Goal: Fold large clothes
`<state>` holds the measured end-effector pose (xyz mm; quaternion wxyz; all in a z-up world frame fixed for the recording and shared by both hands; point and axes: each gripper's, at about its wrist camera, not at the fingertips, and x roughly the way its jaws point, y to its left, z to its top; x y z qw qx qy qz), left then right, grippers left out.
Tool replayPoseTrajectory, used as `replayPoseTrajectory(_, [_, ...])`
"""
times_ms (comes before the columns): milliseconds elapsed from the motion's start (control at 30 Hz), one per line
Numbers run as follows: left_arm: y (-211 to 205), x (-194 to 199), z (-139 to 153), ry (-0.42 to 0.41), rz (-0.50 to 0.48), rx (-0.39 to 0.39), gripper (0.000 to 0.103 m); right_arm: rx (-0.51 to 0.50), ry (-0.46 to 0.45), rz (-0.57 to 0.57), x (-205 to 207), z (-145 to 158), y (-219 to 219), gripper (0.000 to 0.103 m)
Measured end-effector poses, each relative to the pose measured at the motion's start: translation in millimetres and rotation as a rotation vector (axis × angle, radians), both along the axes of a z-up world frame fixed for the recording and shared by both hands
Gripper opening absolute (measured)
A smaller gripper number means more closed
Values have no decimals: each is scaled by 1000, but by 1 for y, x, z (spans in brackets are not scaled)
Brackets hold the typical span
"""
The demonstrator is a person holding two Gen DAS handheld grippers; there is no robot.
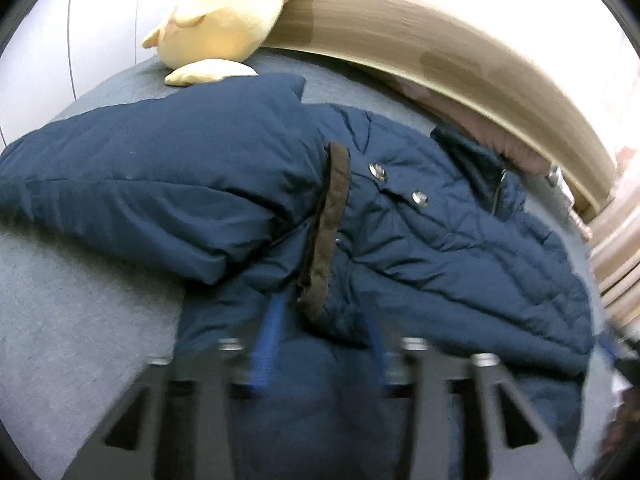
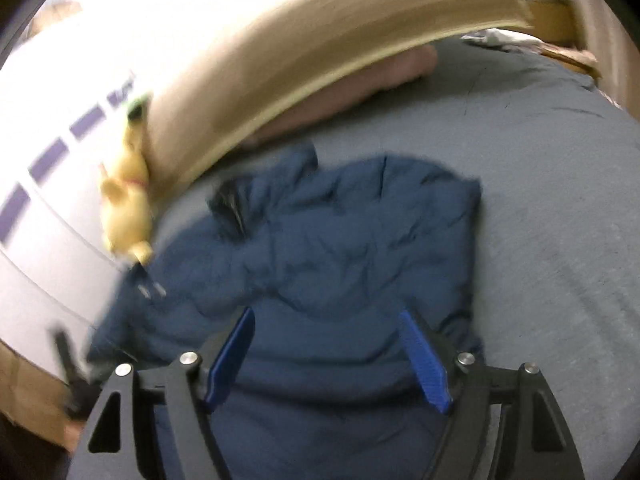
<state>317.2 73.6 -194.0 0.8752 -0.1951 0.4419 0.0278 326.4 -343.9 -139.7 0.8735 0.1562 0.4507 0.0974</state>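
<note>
A navy padded jacket [image 1: 224, 184] lies spread on the grey bed, with a brown trim strip [image 1: 326, 224] and two metal snaps [image 1: 419, 199] on its front. One sleeve or hood part is folded toward the left. My left gripper [image 1: 322, 322] hovers over the jacket's near edge, its blurred blue fingers [image 1: 267, 340] apart, with the end of the trim lying between them and not pinched. In the right wrist view the same jacket [image 2: 340, 240] appears crumpled. My right gripper [image 2: 326, 314] is open just above it, and nothing is between its pads [image 2: 424, 360].
The grey bed cover [image 2: 560, 200] extends right of the jacket. A wooden headboard [image 1: 400, 24] runs along the far side, with a pink cloth [image 2: 360, 88] at its foot. A yellow plush toy [image 1: 224, 20] lies at the far left corner against the white wall.
</note>
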Motion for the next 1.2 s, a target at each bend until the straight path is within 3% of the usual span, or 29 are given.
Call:
replayPoseTrajectory(33, [6,-6,9,-17,16,-16,69,-44,78,-12,9,-18,2,78])
replayPoseTrajectory(100, [23,-22,27,-65,35,-38,71,-41,153,-62,12,-33,-10,78])
replayPoseTrajectory(267, [70,-48,43,-108,97,-109,75,25,8,-79,-14,13,-12,79])
replayPoseTrajectory(433, [110,-63,29,-83,169,-178,75,82,-5,-4,-36,30,7,81])
replayPoseTrajectory(533, [145,-74,17,-69,273,-262,75,63,-2,59,-26,15,34,84])
replayPoseTrajectory(667, [202,-85,5,-81,409,-421,75,12,154,10,-5,-30,42,85])
replayPoseTrajectory(733, [237,-91,1,-111,489,-484,75,55,101,32,-14,-22,43,85])
replayPoseTrajectory(833, [288,-95,-8,-130,603,-544,75,8,34,88,-35,-2,49,85])
replayPoseTrajectory(1033, [354,-90,-30,-105,782,-593,75,18,-13,99,-67,18,37,85])
replayPoseTrajectory(1100, [360,-81,-31,-93,777,-564,69,25,-15,89,-73,18,34,85])
replayPoseTrajectory(1133, [361,-76,-29,-77,770,-529,31,24,-17,84,-76,18,33,85])
replayPoseTrajectory(1167, [362,-68,-29,-28,748,-487,10,21,-18,83,-79,19,31,85])
replayPoseTrajectory(1200, [363,-64,-27,-24,744,-474,9,15,-18,81,-82,18,30,85])
